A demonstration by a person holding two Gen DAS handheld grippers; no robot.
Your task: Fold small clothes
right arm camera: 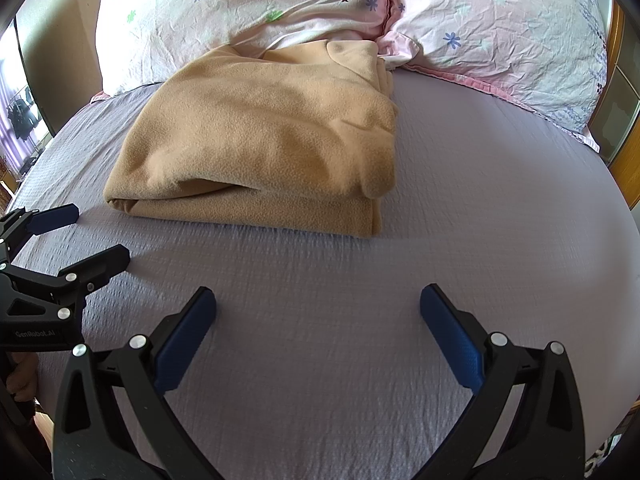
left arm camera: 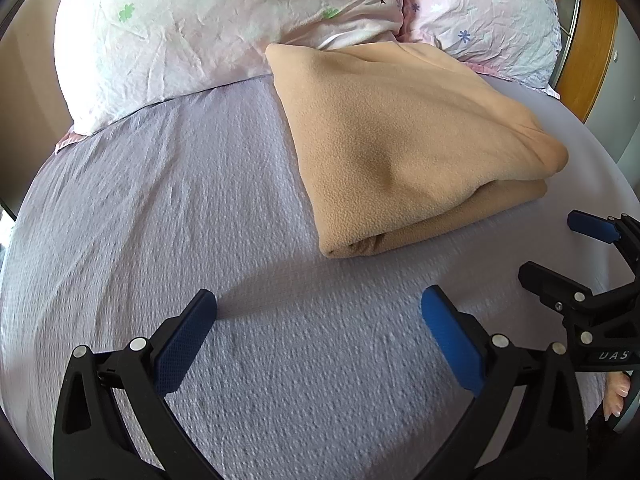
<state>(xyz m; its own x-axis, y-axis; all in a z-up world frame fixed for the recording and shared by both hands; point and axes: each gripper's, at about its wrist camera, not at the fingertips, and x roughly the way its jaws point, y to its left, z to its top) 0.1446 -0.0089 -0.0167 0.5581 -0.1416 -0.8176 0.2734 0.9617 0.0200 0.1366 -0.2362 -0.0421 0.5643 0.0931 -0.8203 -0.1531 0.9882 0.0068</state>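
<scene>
A lavender bedsheet [right arm camera: 480, 200] with a fine crinkled weave covers the bed. Two pale pink flowered pillows [right arm camera: 240, 12] lie side by side against the wooden headboard [left arm camera: 588, 60].

Matt fuzzy fleece garment [left arm camera: 400, 140]; textured woven bedsheet [left arm camera: 180, 220]; crinkled cotton pillows [left arm camera: 200, 28]

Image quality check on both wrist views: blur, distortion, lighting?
Left wrist view: heavy fisheye curvature with dark corners, bedsheet streaked with blur toward the left edge, folded beige fleece sharp, soft daylight. Right wrist view: same curvature, sheet smeared near the left hand-held gripper, right hand-held gripper crisp, pillows bright but not blown out.
</scene>
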